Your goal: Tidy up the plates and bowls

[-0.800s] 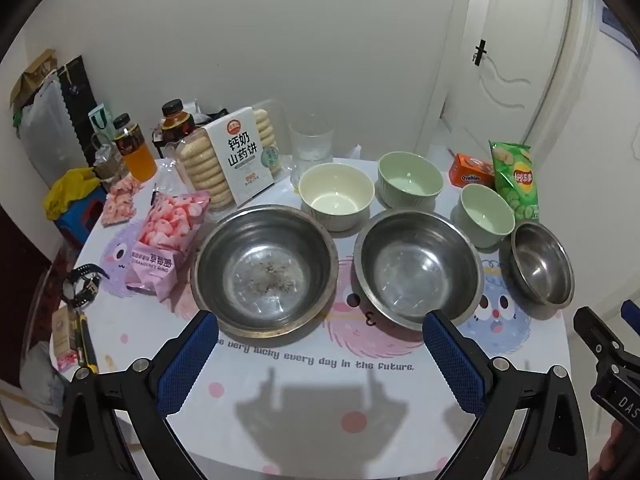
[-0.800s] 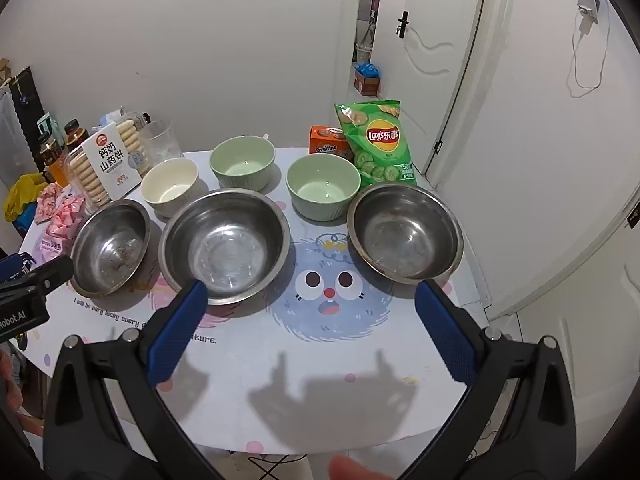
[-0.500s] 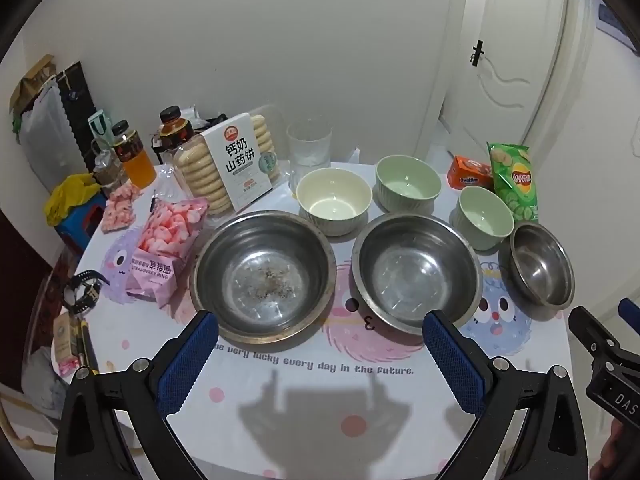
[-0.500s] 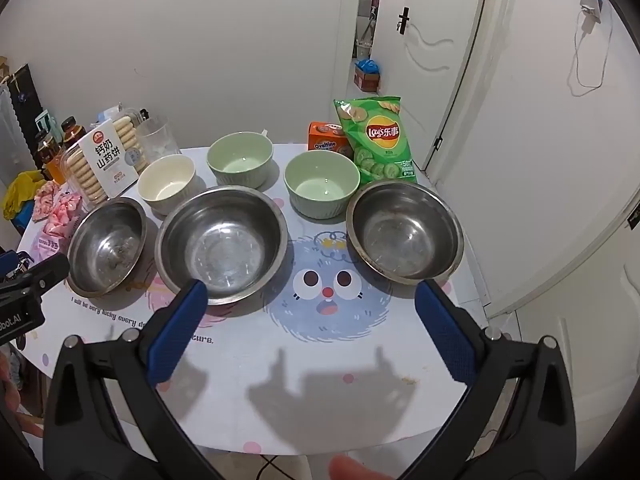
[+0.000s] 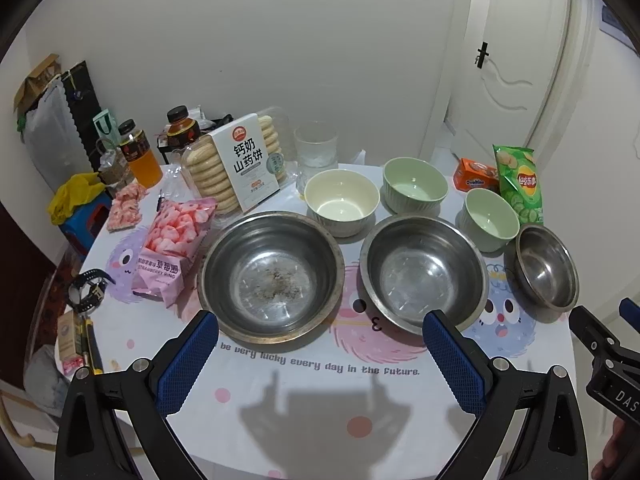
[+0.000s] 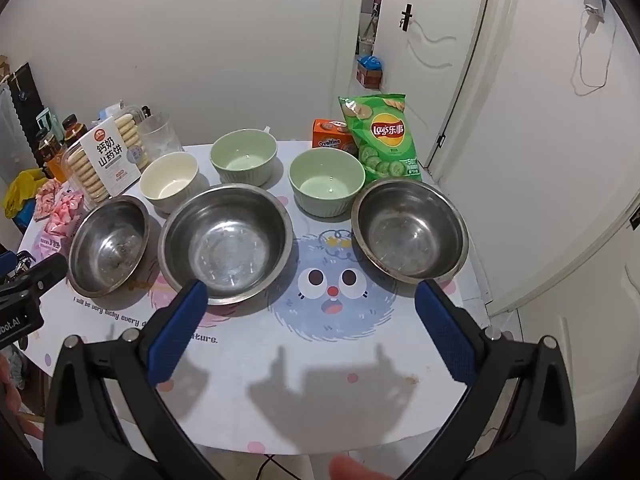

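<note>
Hovering above the surface's (image 5: 400, 408) near edge, both the left gripper (image 5: 320, 354) and right gripper (image 6: 310, 320) stand with jaws wide and empty. Best to nest by size, gripping one rim. Front row: left steel bowl (image 5: 271, 276) holds crumbs, middle steel bowl (image 5: 424, 272) and right steel bowl (image 6: 412, 230) look empty; the cream bowl (image 5: 342, 202) and two green bowls (image 6: 244, 156) behind look empty.
</note>
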Motion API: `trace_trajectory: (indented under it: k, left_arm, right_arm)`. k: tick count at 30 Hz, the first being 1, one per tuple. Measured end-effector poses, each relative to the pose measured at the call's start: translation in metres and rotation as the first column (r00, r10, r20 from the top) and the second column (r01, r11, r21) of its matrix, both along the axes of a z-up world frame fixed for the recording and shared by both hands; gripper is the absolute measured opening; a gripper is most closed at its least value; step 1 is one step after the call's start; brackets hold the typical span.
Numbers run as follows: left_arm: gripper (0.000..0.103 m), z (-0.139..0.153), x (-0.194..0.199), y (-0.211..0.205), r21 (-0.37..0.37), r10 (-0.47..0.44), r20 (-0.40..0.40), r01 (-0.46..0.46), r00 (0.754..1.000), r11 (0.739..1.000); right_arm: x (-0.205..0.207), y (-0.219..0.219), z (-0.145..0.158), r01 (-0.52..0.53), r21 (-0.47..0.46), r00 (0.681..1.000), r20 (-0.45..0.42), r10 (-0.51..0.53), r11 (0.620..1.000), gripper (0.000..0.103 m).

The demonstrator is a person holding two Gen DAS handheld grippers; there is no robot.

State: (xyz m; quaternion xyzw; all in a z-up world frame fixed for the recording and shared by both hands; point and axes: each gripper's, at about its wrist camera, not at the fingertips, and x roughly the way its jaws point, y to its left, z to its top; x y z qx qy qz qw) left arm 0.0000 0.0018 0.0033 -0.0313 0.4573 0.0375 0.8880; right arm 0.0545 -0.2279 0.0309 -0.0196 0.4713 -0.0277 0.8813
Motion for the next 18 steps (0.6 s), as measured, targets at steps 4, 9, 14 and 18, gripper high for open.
trace_trajectory:
  k: [4,9,14,18]
  left_arm:
    - [0.103,-0.0009,-0.0005,0.0016,-0.002,0.007,-0.003,-0.007,1.000,1.000]
    - [0.103,-0.0010,-0.0004,0.0017,-0.002,0.007,-0.003,-0.007,1.000,1.000]
    - [0.103,-0.0007,-0.0001,0.0011,-0.002,0.006,-0.005,-0.006,1.000,1.000]
    - [0.103,-0.0006,0.0001,0.0011,-0.004,0.007,-0.006,-0.007,1.000,1.000]
  right_arm:
    - [0.0001,0.0006,-0.0008,-0.002,-0.001,1.000,0.001,0.002,1.000,0.103]
    - [0.0016,0.0016,-0.0011,-0.003,0.003,1.000,-0.006,0.003,1.000,0.103]
    - [0.0024,0.0012,-0.0015,-0.002,0.007,1.000,-0.007,0.002,1.000,0.103]
    - [0.0022,0.0020,-0.0017,-0.001,0.008,1.000,-0.008,0.001,1.000,0.103]
